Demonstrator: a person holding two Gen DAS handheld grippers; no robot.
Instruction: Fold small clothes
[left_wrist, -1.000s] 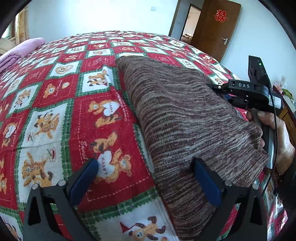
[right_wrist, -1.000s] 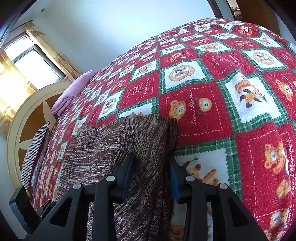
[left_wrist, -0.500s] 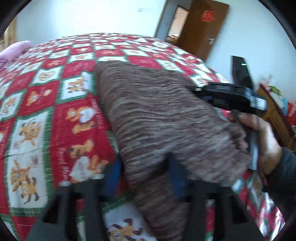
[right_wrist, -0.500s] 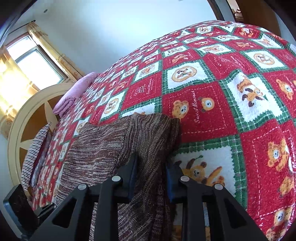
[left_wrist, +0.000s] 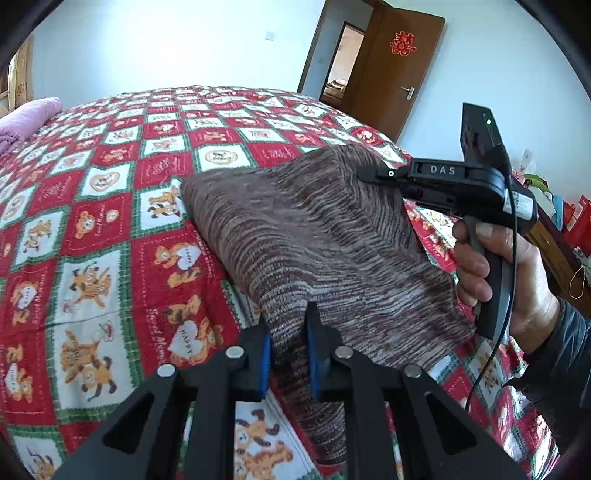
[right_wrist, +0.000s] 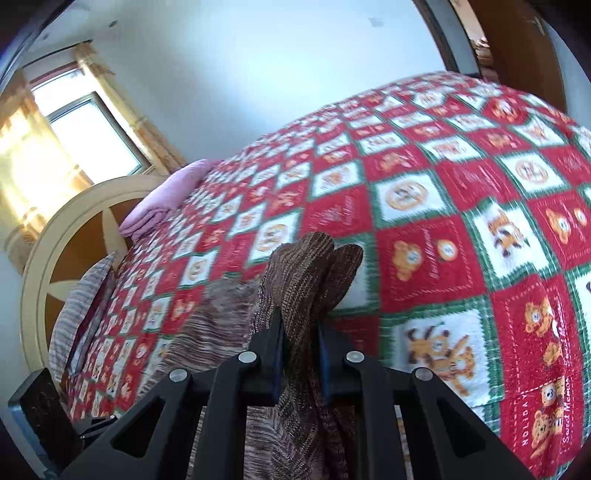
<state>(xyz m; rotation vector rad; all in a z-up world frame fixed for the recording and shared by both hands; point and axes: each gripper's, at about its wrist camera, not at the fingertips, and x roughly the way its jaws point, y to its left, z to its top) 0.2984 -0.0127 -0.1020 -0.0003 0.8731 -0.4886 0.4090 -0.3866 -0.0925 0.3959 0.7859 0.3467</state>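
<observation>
A brown striped knit garment (left_wrist: 317, 236) lies on the red, white and green bear-print bedspread (left_wrist: 92, 229), with its near side lifted off the bed. My left gripper (left_wrist: 288, 350) is shut on the garment's near edge. In the left wrist view my right gripper's black body (left_wrist: 454, 184) grips the garment's right side, held by a hand. In the right wrist view my right gripper (right_wrist: 299, 354) is shut on a bunched corner of the garment (right_wrist: 306, 273), raised above the bedspread (right_wrist: 461, 206).
A pink pillow (right_wrist: 166, 195) and a striped pillow (right_wrist: 81, 295) lie by the round headboard (right_wrist: 48, 258). A brown door (left_wrist: 391, 70) stands open past the bed. A cluttered wooden shelf (left_wrist: 554, 229) is on the right.
My left gripper closed on the garment's near edge. My right gripper tightened on its corner. Both have lifted the cloth off the bed.
</observation>
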